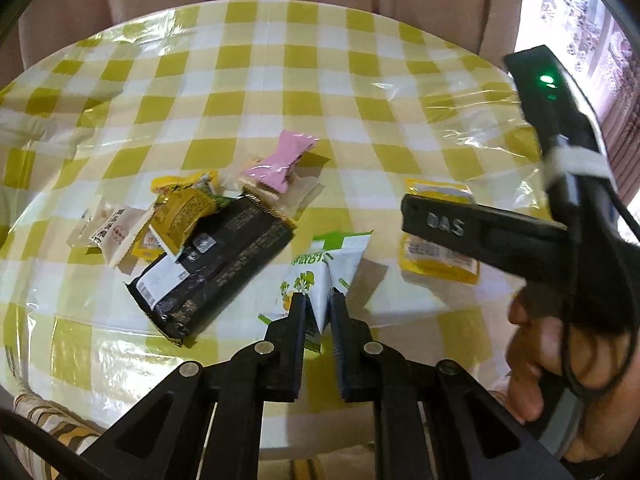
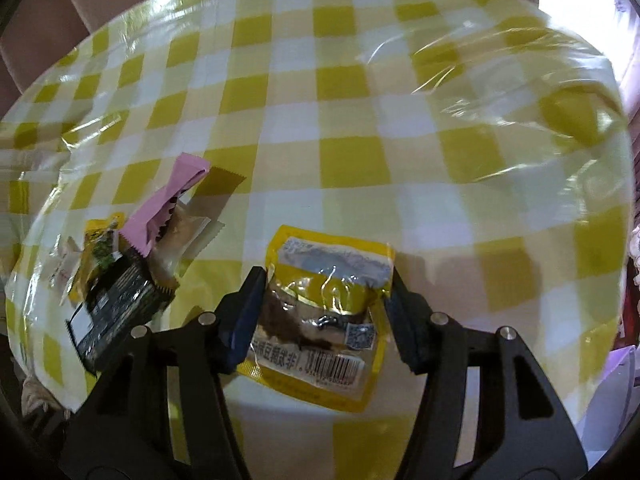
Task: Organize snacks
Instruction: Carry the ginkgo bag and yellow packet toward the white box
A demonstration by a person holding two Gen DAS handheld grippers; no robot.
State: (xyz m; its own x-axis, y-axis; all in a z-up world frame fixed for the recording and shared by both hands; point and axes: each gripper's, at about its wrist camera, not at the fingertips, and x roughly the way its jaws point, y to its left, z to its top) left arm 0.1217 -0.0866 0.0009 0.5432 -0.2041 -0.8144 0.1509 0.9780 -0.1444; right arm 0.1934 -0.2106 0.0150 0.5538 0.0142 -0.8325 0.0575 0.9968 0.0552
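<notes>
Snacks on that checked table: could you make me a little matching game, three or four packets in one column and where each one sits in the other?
Things
1. white and green packet
2. yellow packet
3. black packet
4. pink packet

Places
A. far end of the snack pile
B. pinched in the left gripper
C. between the open fingers of the right gripper
D. lying flat, under small wrappers at its far end

Pairs: 1-B, 2-C, 3-D, 4-A

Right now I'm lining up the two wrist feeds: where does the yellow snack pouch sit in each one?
Left wrist view: the yellow snack pouch lies at right of centre, partly hidden behind the right gripper's finger.
Right wrist view: it lies at lower centre, between the open fingers of the right gripper.
Shared landmark: the pink wrapper on the snack pile.
</notes>
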